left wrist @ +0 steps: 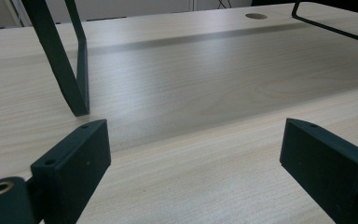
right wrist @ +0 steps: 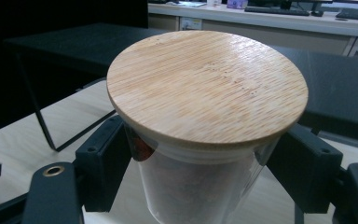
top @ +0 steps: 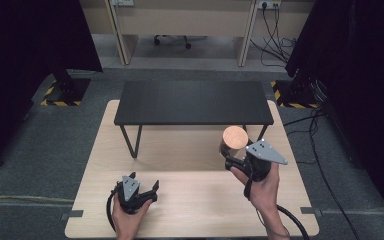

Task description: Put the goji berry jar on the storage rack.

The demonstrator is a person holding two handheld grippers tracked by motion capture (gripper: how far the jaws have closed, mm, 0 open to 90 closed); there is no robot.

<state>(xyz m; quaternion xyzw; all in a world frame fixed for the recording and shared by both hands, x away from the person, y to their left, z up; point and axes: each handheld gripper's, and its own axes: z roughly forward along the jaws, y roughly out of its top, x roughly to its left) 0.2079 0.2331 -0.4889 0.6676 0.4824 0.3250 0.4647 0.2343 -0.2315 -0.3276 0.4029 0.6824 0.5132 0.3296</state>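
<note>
A clear glass jar with a round bamboo lid (top: 235, 136) sits between the jaws of my right gripper (top: 232, 160), just in front of the right end of the black shelf (top: 194, 102). In the right gripper view the jaws press the glass below the lid (right wrist: 207, 86) on both sides, with my right gripper (right wrist: 209, 177) shut on the jar. Something dark reddish shows inside the glass. The jar's base is hidden, so I cannot tell whether it rests on the table. My left gripper (top: 145, 181) is low over the front left of the table, open, and my left gripper (left wrist: 196, 158) holds nothing.
The low black shelf stands on thin metal legs (left wrist: 70, 70) across the back half of the light wooden table (top: 180, 150). A round cable hole (left wrist: 256, 16) lies in the tabletop far ahead of the left gripper. Cables trail on the floor at the right (top: 320, 145).
</note>
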